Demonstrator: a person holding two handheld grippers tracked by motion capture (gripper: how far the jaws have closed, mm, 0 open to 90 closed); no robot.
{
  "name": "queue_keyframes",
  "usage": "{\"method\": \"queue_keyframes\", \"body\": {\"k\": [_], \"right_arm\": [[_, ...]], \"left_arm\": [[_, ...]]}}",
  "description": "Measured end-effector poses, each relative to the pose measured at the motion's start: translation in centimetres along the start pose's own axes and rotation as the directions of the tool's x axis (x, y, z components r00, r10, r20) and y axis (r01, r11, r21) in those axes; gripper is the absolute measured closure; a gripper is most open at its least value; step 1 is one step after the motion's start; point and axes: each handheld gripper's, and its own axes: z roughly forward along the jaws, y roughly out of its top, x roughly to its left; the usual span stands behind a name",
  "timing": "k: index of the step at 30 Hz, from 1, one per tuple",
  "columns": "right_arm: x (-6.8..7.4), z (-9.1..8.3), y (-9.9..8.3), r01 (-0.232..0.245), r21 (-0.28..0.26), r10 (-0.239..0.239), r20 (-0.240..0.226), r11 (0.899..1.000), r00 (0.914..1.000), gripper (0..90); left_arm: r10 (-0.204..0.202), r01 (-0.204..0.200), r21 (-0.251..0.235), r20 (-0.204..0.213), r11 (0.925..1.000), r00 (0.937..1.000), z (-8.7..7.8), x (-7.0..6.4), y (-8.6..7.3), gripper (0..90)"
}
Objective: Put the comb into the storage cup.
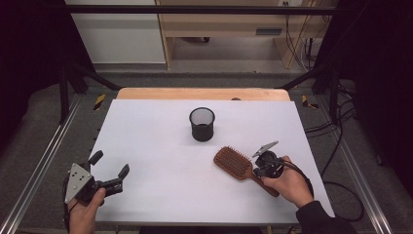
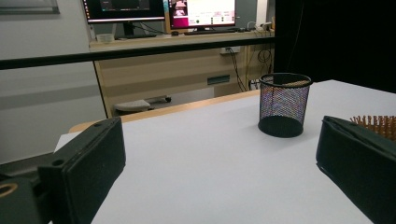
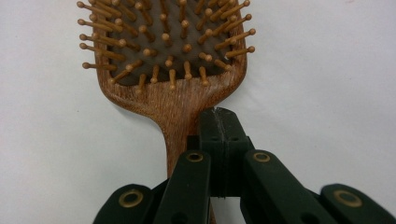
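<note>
A wooden paddle hairbrush [image 1: 234,162] lies bristles up on the white table [image 1: 156,146], right of the middle, with its handle pointing to the near right. My right gripper [image 1: 257,167] is down at the handle. In the right gripper view its jaws [image 3: 218,122] are pressed together with nothing between them, lying over the right side of the hairbrush neck [image 3: 173,100]. My left gripper [image 1: 110,164] is held open at the near left corner, and nothing is between its jaws [image 2: 219,168]. Past the right jaw I see the hairbrush bristles [image 2: 376,125].
A black mesh cup [image 1: 201,124] stands upright behind the brush, near the table's middle; the left gripper view shows the mesh cup [image 2: 284,105] ahead to the right. Metal frame rails run along both table sides. A wooden desk with monitors stands beyond the far edge.
</note>
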Motion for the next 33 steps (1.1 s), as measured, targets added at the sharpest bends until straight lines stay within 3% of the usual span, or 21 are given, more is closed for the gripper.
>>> {"method": "queue_keyframes", "body": {"k": [30, 33], "right_arm": [[1.7, -0.6, -0.8, -0.020, -0.031, 0.019, -0.035, 0.999, 0.9992, 90.0], [1.7, -0.5, -1.0, -0.040, -0.044, 0.038, -0.047, 0.998, 0.9982, 90.0]], "left_arm": [[0.001, -0.001, -0.002, -0.001, 1.0000, 1.0000, -0.1, 0.0, 0.0, 1.6], [0.002, -0.002, -0.002, 0.000, 1.0000, 1.0000, -0.1, 0.0, 0.0, 1.6]]}}
